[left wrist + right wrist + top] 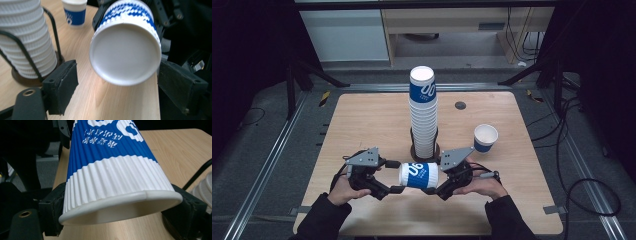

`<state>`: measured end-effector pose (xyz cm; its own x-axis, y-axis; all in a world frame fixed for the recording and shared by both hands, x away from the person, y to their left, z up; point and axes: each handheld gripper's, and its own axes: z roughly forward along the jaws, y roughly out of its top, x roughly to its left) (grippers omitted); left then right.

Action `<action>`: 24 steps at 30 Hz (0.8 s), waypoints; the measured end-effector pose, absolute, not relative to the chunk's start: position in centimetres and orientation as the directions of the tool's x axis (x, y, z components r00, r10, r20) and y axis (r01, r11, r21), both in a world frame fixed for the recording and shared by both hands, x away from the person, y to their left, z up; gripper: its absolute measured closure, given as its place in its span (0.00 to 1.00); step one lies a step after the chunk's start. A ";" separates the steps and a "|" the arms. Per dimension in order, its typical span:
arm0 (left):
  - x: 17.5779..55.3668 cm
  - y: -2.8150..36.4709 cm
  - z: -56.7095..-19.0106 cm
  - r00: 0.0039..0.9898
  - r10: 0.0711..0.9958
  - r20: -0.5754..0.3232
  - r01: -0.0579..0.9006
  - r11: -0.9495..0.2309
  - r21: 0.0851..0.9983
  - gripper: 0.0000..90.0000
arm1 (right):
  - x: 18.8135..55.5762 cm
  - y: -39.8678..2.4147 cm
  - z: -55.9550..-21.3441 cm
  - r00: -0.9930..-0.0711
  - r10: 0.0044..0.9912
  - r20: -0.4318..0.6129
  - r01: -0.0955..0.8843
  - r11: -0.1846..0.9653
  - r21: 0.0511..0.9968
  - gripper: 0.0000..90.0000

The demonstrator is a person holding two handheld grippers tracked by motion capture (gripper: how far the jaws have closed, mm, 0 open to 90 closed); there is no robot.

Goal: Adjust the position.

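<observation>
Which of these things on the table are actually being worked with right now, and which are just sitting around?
In use:
- sideways cup, lying level between both tools
- right gripper, shut on its rim end
- left gripper, jaws open around its base

Just sitting there:
- tall cup stack in its wire holder
- single upright cup on the table

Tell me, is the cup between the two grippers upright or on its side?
On its side: the cup lies level above the table, mouth toward the right gripper.
</observation>
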<state>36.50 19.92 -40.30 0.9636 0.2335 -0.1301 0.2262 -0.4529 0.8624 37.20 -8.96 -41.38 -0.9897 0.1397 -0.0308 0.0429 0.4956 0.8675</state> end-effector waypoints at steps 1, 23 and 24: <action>36.6 20.0 -40.4 0.963 0.240 -0.123 0.226 -0.471 0.853 0.17 | 37.3 -9.0 -41.3 -0.989 0.140 -0.039 0.039 0.514 0.857 0.18; 36.7 18.7 -41.8 0.967 0.251 -0.042 0.205 -0.670 0.714 0.14 | 38.0 -4.9 -41.3 -0.992 0.051 -0.118 -0.041 0.743 0.668 0.18; 36.7 18.6 -41.9 0.968 0.249 -0.041 0.204 -0.677 0.708 0.14 | 37.9 -4.8 -41.3 -0.992 0.050 -0.117 -0.041 0.744 0.667 0.18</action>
